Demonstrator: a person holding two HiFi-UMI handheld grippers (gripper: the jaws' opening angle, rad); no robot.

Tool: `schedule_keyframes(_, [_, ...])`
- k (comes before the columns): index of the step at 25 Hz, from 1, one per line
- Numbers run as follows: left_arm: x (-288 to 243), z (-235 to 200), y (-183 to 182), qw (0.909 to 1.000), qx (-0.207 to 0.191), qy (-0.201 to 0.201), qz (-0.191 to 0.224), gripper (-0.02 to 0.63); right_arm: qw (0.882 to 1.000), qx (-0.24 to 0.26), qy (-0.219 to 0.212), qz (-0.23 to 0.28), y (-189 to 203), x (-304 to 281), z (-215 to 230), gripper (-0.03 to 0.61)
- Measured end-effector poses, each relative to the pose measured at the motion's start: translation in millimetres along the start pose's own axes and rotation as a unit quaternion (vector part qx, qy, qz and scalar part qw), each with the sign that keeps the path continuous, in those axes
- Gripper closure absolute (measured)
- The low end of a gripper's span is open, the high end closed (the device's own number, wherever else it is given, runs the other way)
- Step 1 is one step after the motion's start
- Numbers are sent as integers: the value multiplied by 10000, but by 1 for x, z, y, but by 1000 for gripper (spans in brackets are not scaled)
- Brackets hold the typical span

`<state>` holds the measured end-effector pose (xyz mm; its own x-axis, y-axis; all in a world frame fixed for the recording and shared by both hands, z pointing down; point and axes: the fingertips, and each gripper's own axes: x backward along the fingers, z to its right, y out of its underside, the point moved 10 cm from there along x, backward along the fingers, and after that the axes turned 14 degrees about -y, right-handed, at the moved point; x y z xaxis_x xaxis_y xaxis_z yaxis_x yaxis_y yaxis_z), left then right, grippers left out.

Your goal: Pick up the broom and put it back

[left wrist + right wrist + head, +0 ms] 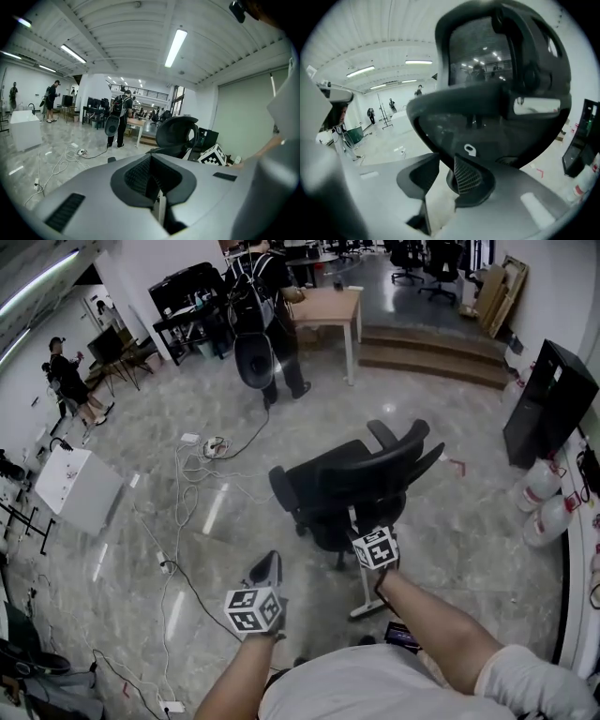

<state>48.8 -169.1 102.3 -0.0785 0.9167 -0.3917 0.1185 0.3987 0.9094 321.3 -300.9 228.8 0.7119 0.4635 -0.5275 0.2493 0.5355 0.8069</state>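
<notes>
Grey left gripper (150, 161), 11 o'clock: my jaws pressed together, nothing pinched. Right gripper (444, 164), 1 o'clock: my jaws spread, pads pressing nothing. Broom (364, 582): white handle upright just past my right gripper, foot on floor (450, 531), beside black chair (361, 474) at 12 o'clock; contact unclear. Cables (183, 512) at 10 o'clock. Person with backpack (267, 306) far at 11 o'clock.

Head view looks steeply down; all views share the chair (356, 479).
</notes>
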Motion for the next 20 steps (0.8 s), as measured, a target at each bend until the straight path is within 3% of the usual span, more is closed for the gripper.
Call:
schedule_keyframes(5, [36,-5,-40,9977,-198,506,411,609,9937,636,-364,846,-68,46,-91,530])
schedule_keyframes(11, [102,-46,-106,9900,-295,1047,898,609,9703,1340,-667,1902,-160,96,-238,574])
schedule_keyframes(16, [169,-87,-144,9806,-307,1384,1351,609,9585,1372,-1224,2179,-191,114,-348,575])
schedule_keyframes(20, [208,-119,-151,9778,-339,1454,1468,609,9523,1425,-1486,2251,-196,116,-411,577])
